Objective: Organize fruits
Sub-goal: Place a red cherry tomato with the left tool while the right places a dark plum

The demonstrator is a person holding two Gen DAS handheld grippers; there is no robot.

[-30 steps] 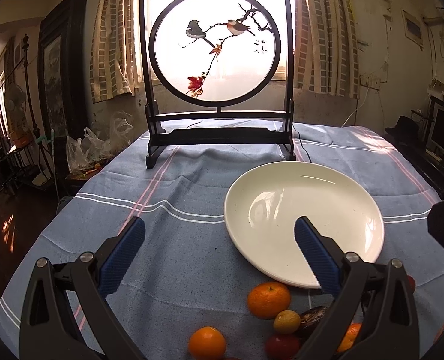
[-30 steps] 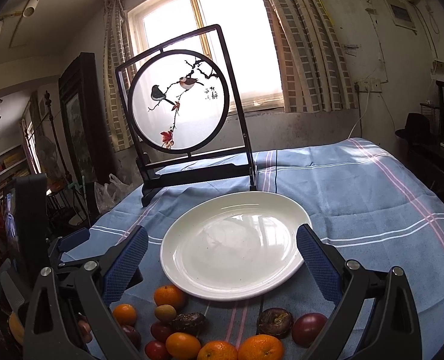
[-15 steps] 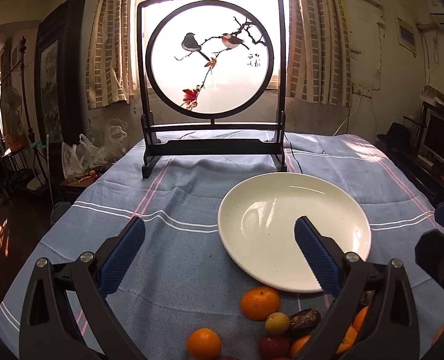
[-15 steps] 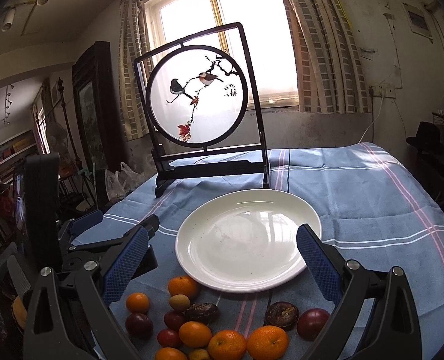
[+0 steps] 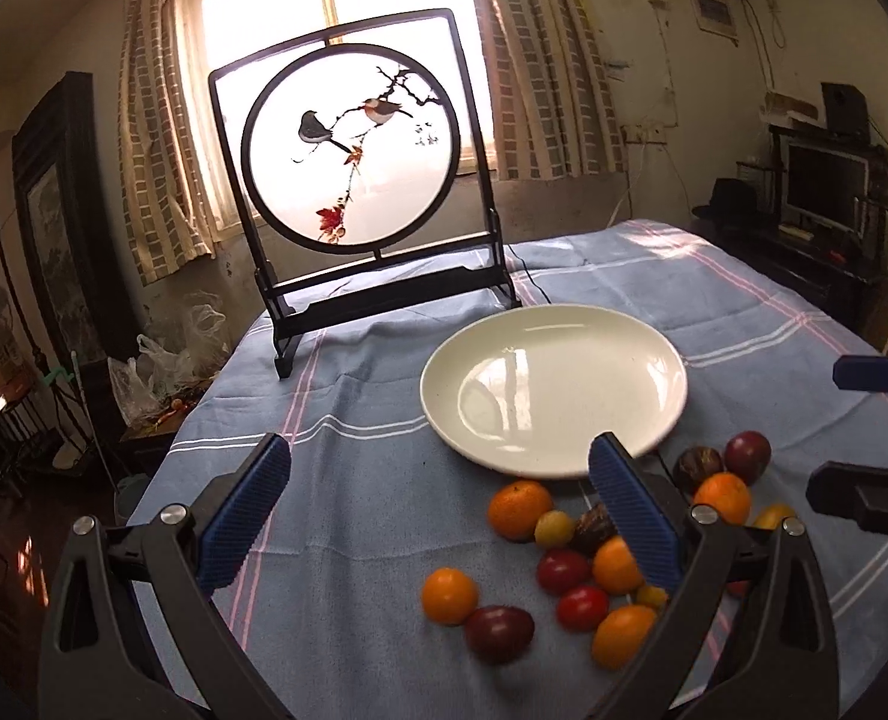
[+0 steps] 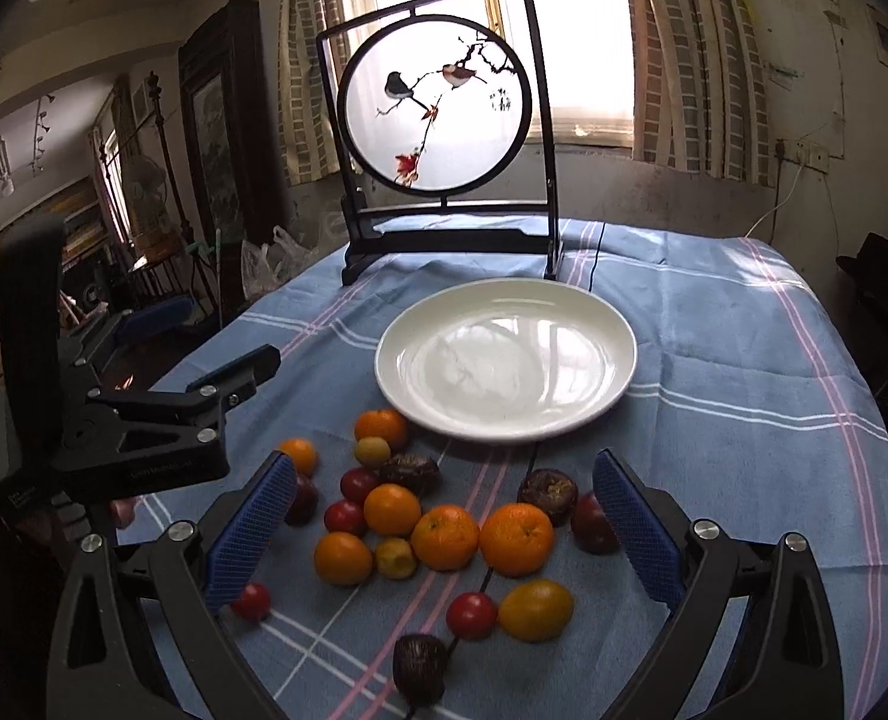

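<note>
Over fruits: both tools apparently agape.

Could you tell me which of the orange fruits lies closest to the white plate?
The orange at the far edge of the pile, almost touching the plate rim at its near left. The other oranges lie farther back toward the grippers.

Left tool hides some fruit; plate rim partly hidden.

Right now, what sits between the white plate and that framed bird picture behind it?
Only bare blue tablecloth; the right wrist view shows nothing between the white plate and the bird picture's stand.
</note>
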